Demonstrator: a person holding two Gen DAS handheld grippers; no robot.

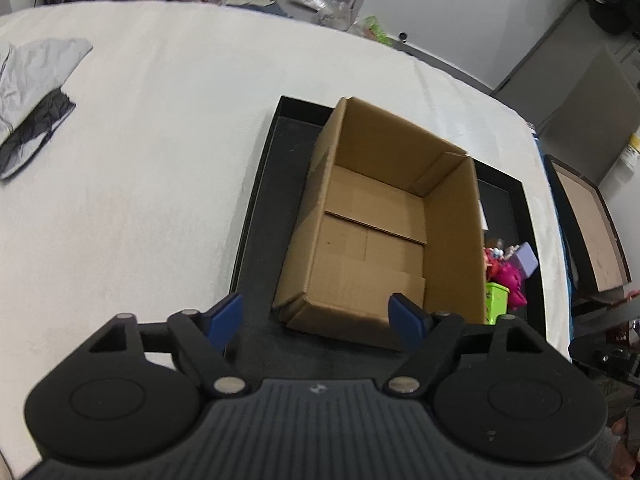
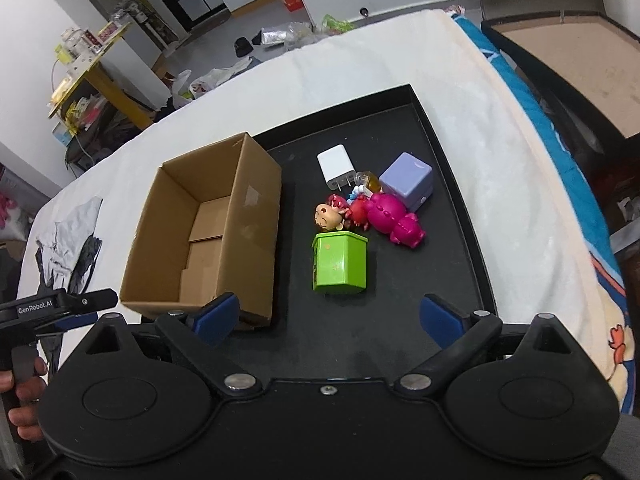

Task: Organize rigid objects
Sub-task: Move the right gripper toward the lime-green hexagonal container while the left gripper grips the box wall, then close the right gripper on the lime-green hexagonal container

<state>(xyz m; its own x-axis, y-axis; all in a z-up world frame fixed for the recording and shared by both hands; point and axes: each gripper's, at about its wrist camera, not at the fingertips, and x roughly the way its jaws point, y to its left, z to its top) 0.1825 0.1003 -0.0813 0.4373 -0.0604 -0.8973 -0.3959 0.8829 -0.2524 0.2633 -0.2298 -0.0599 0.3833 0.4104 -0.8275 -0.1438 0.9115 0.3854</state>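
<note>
One cardboard box [image 2: 208,224] and a cluster of small items sit in a black tray [image 2: 452,184].

Box: upright, open-topped, nothing visible inside, at the tray's left. Just beside it: green container [image 2: 340,264], magenta toy [image 2: 392,216], lilac cube [image 2: 408,178], white charger [image 2: 336,166]. Left gripper [image 1: 316,320]: jaws apart, nothing between them, near the box's front corner. Right gripper [image 2: 332,316]: jaws apart, clear of the green container. Tray rests on a white cloth [image 2: 500,152].

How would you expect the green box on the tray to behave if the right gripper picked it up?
The green box looks like rigid, glossy plastic, so it should hold shape but may slip between the pads. Its flat sides suit a two-finger grip. Standing upright on the black tray, a push could tip it.
</note>
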